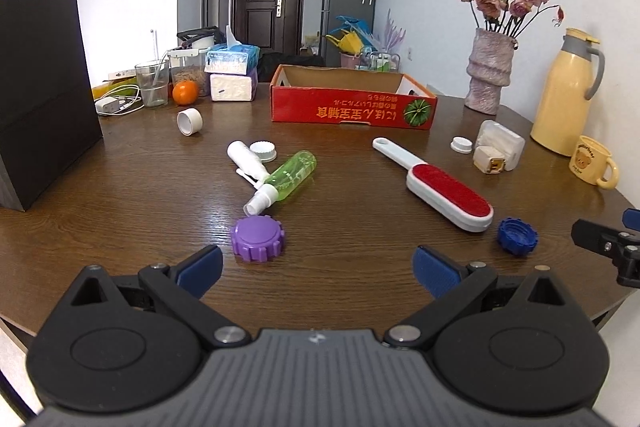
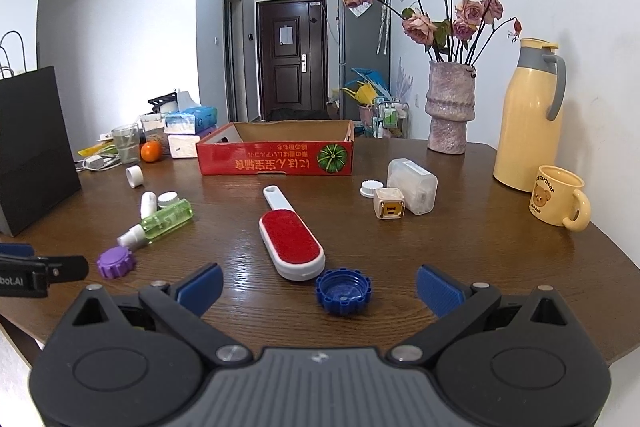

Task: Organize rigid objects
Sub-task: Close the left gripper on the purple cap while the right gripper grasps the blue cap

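Left gripper [image 1: 316,269]: jaws spread wide, nothing between the blue pads; it hovers over the near edge of the table, empty.
Right gripper [image 2: 318,291]: jaws likewise spread and empty. The blue cap [image 2: 343,291] lies on the wood between its fingers, open side up, touching neither pad.
Table [image 1: 120,195]: dark brown wood grain, round-edged, carrying all items below.
Purple cap [image 1: 258,239]: flat on the table just ahead of the left gripper, closed side up, near the nozzle of the green bottle.
Green spray bottle [image 1: 286,179]: lying on its side, white sprayer pointing toward the camera — its neck crosses a white spray bottle [image 1: 246,157], also on its side.
White ribbed cap [image 1: 264,151]: resting against the white bottle's far end.
White ring cap [image 1: 190,121]: tipped on its side, alone, toward the left rear.
Lint brush [image 1: 440,183]: white body, red pad facing up, lying diagonally at centre right; its broad end sits just beside the blue cap.
Red cardboard tray [image 1: 352,109]: open-topped, at the rear centre; its inside, as far as visible, looks bare.
Charger cube [image 2: 389,207]: leaning against a translucent plastic case [image 2: 414,185], a small white lid [image 2: 371,188] just to their left.
Right rear: stone-coloured vase [image 2: 450,107] with dried roses, yellow thermos jug [image 2: 528,115], yellow bear mug [image 2: 558,201].
Left rear: black paper bag [image 1: 40,87], an orange [image 1: 185,93], a glass, tissue packs, cable and plug.
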`<state>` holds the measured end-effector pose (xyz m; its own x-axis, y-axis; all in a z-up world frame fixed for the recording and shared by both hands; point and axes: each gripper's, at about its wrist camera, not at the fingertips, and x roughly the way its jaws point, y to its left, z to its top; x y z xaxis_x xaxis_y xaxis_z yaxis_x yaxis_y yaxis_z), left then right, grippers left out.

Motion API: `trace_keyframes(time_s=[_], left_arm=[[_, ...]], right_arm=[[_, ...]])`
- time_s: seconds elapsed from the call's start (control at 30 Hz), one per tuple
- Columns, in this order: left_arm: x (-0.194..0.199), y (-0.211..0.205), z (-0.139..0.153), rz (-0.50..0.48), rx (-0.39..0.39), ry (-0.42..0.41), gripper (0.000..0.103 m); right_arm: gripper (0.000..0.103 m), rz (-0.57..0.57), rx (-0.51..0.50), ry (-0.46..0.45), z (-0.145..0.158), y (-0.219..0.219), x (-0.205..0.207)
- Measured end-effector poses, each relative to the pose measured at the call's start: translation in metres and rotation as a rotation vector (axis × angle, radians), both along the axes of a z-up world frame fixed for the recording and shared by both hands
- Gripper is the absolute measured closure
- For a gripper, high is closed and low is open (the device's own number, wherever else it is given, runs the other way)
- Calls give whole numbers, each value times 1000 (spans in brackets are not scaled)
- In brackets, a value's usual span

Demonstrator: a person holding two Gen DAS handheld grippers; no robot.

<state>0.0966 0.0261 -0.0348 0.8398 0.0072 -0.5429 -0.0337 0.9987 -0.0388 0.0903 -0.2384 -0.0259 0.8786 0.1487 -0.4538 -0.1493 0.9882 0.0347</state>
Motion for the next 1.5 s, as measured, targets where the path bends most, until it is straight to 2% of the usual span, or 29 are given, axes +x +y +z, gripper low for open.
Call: trace_keyframes(time_s=[0.77, 0.93, 1.27, 1.4, 1.5], left_arm=[[52, 35, -30, 74, 2, 86, 0], [67, 38, -37, 78, -3, 112, 0], [89, 42, -49, 87, -13, 149, 0], [95, 43, -52, 92, -13, 157, 0], [99, 43, -53, 95, -11, 160, 0]], right_arm=[[3, -6, -37, 109, -40, 1, 61], [14, -8, -37, 140, -53, 1, 78], [29, 3, -31, 192, -74, 0, 109], [50, 8, -17, 202, -78, -2, 115], [51, 13, -15, 201, -79, -3, 116]])
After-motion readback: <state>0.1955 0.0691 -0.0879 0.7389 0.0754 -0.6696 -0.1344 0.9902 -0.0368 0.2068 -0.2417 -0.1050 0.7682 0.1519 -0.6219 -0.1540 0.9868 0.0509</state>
